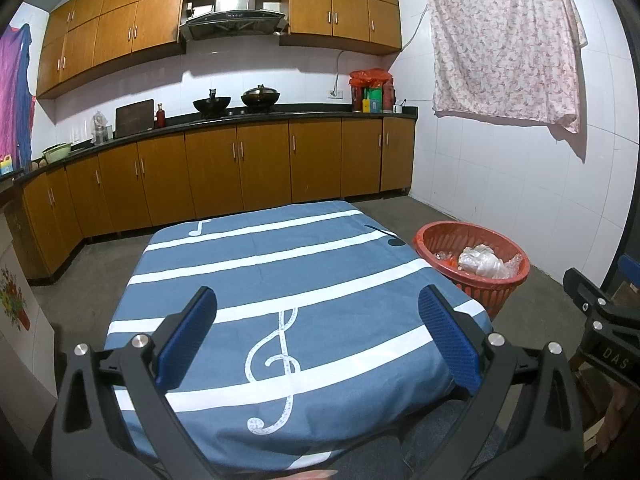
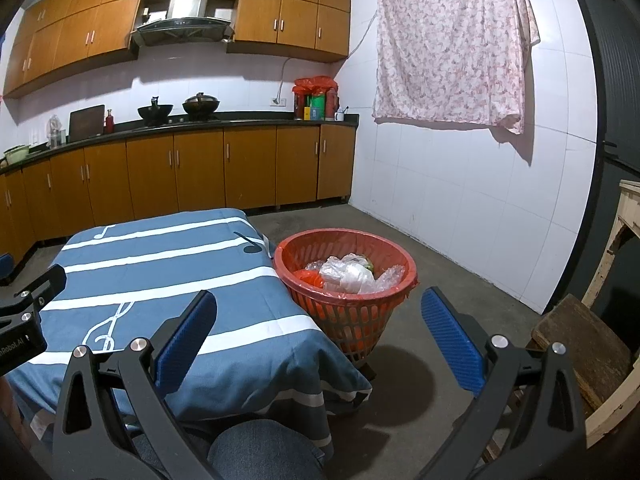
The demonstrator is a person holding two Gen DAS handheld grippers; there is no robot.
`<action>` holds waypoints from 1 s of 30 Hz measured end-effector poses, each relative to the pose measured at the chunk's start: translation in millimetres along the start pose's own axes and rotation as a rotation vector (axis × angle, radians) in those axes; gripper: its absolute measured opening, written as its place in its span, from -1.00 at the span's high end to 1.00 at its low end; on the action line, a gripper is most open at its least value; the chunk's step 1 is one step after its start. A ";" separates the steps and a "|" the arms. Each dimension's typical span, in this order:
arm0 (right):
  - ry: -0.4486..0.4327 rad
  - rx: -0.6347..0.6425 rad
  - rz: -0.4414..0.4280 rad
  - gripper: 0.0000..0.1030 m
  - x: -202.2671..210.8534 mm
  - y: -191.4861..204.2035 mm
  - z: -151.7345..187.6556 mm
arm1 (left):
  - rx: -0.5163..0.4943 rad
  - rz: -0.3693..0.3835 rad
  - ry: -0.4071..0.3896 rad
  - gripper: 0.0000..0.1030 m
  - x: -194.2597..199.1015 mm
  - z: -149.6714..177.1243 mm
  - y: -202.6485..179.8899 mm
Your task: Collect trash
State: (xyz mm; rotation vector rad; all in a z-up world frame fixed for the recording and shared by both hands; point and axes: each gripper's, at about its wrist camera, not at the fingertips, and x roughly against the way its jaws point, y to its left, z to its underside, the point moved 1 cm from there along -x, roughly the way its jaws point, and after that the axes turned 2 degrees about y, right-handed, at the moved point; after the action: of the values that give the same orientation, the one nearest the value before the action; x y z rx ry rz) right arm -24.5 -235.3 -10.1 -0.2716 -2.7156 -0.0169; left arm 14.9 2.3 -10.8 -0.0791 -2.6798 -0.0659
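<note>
A red plastic basket (image 1: 472, 258) stands on the floor at the table's right side; it also shows in the right wrist view (image 2: 346, 276). Crumpled clear plastic trash (image 2: 348, 274) lies inside it, also seen in the left wrist view (image 1: 484, 260). My left gripper (image 1: 318, 322) is open and empty above the near part of the table (image 1: 280, 264), which has a blue cloth with white stripes and music notes. My right gripper (image 2: 320, 320) is open and empty, near the table's right front corner (image 2: 280, 344), short of the basket. No loose trash shows on the cloth.
Wooden kitchen cabinets (image 1: 240, 168) and a counter with woks run along the back wall. A floral cloth (image 2: 452, 44) hangs on the white tiled right wall. A worn wooden stool (image 2: 580, 344) stands at the right. Bare concrete floor (image 2: 440, 256) surrounds the basket.
</note>
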 end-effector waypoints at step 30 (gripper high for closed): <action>0.001 0.000 -0.001 -0.97 -0.4 -1.7 -0.4 | 0.016 -0.007 0.008 -0.92 3.9 2.4 -6.5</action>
State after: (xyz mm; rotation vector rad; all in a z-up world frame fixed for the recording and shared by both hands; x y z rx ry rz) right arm -24.4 -237.1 -9.9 -0.2696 -2.7148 -0.0174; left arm 9.9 -3.8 -11.5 -0.0647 -2.6727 -0.0469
